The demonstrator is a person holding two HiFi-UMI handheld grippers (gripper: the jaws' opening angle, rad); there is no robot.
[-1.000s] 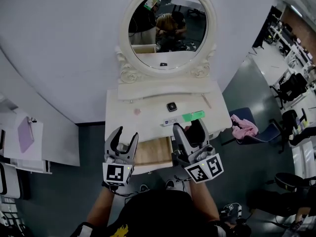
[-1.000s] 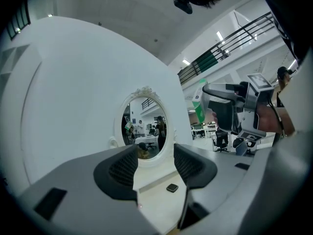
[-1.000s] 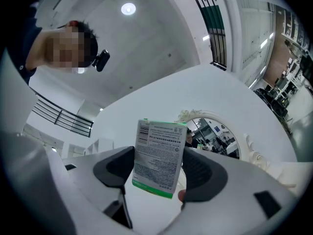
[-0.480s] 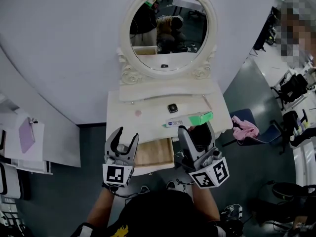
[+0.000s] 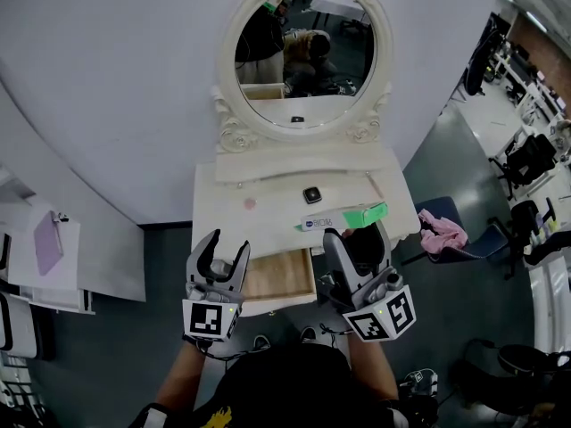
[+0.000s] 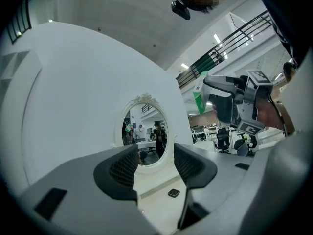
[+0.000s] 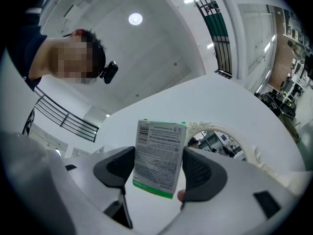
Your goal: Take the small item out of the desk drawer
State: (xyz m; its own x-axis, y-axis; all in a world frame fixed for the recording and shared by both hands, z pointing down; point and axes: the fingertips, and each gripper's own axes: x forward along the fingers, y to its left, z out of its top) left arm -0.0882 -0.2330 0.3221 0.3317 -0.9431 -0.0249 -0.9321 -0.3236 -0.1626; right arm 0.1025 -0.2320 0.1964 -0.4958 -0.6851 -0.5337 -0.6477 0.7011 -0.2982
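Note:
My right gripper (image 5: 357, 235) is shut on a small green and white packet (image 7: 159, 158), which stands up between its two pads with the printed back facing the camera. In the head view the green packet (image 5: 366, 214) sticks out past that gripper's tips, above the white desk (image 5: 259, 226) and to the right of the open wooden drawer (image 5: 278, 275). My left gripper (image 5: 217, 259) is open and empty, to the left of the drawer. From the left gripper view the jaws (image 6: 155, 163) frame the mirror, and the right gripper (image 6: 230, 102) shows at upper right.
An oval mirror (image 5: 303, 52) in an ornate white frame stands at the back of the desk. On the desk top lie a small black square item (image 5: 311, 194), a white tube (image 5: 314, 224) and a pink spot (image 5: 250, 203). A pink cloth (image 5: 442, 230) hangs on a chair at right.
My right gripper has moved a little to the right with the green packet in it. The left gripper has stayed in place.

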